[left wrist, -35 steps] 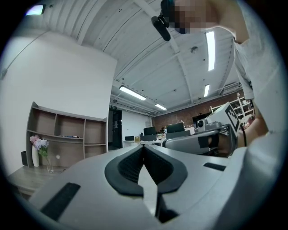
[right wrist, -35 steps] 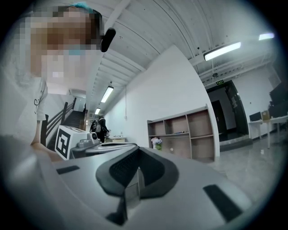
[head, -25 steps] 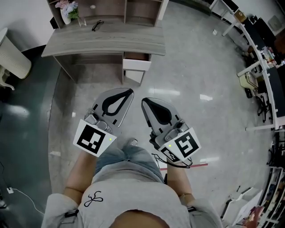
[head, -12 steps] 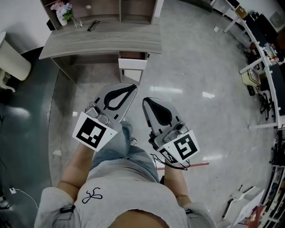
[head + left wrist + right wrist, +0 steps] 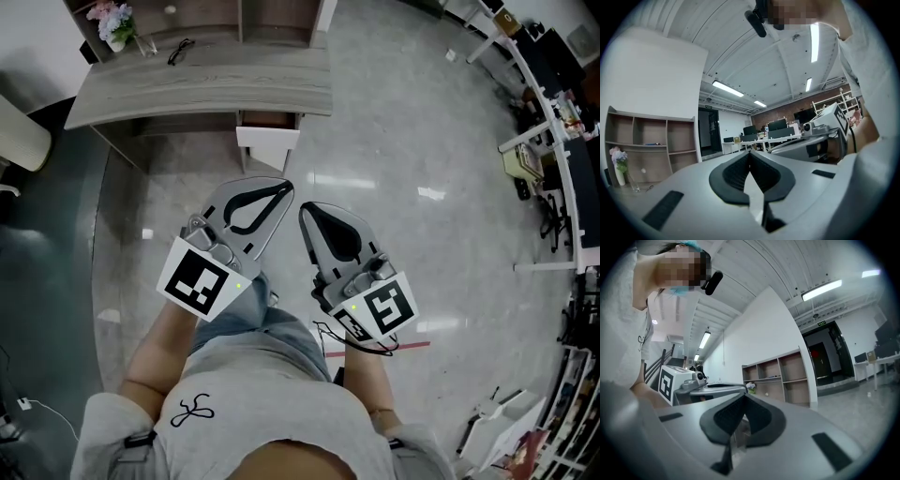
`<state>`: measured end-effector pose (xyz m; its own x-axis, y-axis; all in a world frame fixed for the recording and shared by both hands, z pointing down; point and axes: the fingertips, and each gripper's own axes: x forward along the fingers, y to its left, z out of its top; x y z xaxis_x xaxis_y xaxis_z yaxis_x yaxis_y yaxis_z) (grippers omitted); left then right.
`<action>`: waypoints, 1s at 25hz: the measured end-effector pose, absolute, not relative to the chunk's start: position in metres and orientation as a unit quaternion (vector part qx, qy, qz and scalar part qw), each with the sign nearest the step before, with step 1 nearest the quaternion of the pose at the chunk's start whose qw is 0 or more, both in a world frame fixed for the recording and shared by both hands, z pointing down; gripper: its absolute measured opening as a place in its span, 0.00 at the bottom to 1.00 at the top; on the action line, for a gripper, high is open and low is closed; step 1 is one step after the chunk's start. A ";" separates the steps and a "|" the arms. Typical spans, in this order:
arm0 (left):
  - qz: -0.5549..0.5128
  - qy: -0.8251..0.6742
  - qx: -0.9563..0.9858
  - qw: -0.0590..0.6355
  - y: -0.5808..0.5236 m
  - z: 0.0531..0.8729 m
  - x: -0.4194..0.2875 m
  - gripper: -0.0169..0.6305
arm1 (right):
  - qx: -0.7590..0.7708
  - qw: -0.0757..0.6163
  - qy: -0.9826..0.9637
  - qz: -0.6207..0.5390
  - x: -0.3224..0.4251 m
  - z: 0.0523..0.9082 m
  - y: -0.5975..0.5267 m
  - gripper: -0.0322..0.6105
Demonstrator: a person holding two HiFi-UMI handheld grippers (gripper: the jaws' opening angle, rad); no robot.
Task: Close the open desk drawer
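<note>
The grey wooden desk (image 5: 206,89) stands at the top of the head view. Its drawer (image 5: 267,139), with a white front, sticks out open from under the right part of the top. Both grippers hang in front of the person's body, well short of the drawer. My left gripper (image 5: 279,187) points at the desk with its jaws shut on nothing. My right gripper (image 5: 304,213) is beside it, also shut and empty. The left gripper (image 5: 750,158) and the right gripper (image 5: 743,401) each show their black pads meeting at the tip in their own views.
An open shelf unit (image 5: 225,17) stands behind the desk. A vase of flowers (image 5: 111,26) and a pair of glasses (image 5: 178,49) lie on the desk top. White office tables (image 5: 548,122) line the right side. Polished grey floor (image 5: 403,141) lies between me and the drawer.
The desk and drawer have drifted a little left in the head view as the person steps. Both grippers stay shut and hold about the same place.
</note>
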<state>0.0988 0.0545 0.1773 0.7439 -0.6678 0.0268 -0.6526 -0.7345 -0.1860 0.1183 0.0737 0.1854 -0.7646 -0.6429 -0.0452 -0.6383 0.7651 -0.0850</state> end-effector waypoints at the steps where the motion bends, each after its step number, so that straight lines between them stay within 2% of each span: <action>1: -0.045 0.356 -0.930 0.079 0.048 0.179 0.096 0.04 | -0.339 0.034 0.940 -0.033 0.116 0.187 0.067 0.06; 12: -0.036 0.364 -0.929 0.064 -0.022 0.187 0.066 0.04 | -0.320 0.020 0.947 -0.033 0.085 0.191 -0.012 0.06; 25: -0.036 0.352 -0.932 0.079 -0.087 0.195 0.025 0.04 | -0.313 0.017 0.949 -0.032 0.040 0.197 -0.090 0.06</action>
<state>0.0246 -0.0874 0.1948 0.7489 -0.6625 0.0121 -0.6512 -0.7392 -0.1719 0.0403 -0.0903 0.1972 -0.8030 -0.5958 -0.0118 -0.5937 0.8015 -0.0716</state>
